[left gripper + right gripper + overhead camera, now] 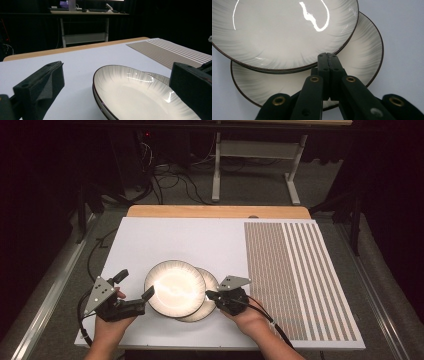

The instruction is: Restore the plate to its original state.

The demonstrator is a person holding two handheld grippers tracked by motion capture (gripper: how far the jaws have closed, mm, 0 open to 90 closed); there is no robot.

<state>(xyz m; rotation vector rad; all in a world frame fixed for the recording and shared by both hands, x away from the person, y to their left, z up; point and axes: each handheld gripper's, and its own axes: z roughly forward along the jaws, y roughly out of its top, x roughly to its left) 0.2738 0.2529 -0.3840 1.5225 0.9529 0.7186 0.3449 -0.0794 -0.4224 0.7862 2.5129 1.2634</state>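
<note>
Two white ribbed plates with dark rims, overlapping on the white worktop (165, 240), near the front edge and left of the striped mat (295, 275). Upper plate (174, 288) resting on the lower plate (208, 296), shifted left of it, so that only the right part of the lower one shows in the high view.

Left claw (134, 284) at the upper plate's left rim, jaws spread wide, one tip by the rim, the other out over bare worktop; nothing gripped. From the left gripper view: upper plate (140, 97) lying between the two black jaws, rim clear of both, lower plate (160, 78) peeking out behind.

Right claw (210, 296) at the right side of the stack, jaws pressed together. From the right gripper view: closed tips (327, 58) over the lower plate (359, 55), just at the dark rim of the upper plate (284, 32); whether anything is pinched, not clear. Bright glare streaks on the upper plate's glaze.
</note>
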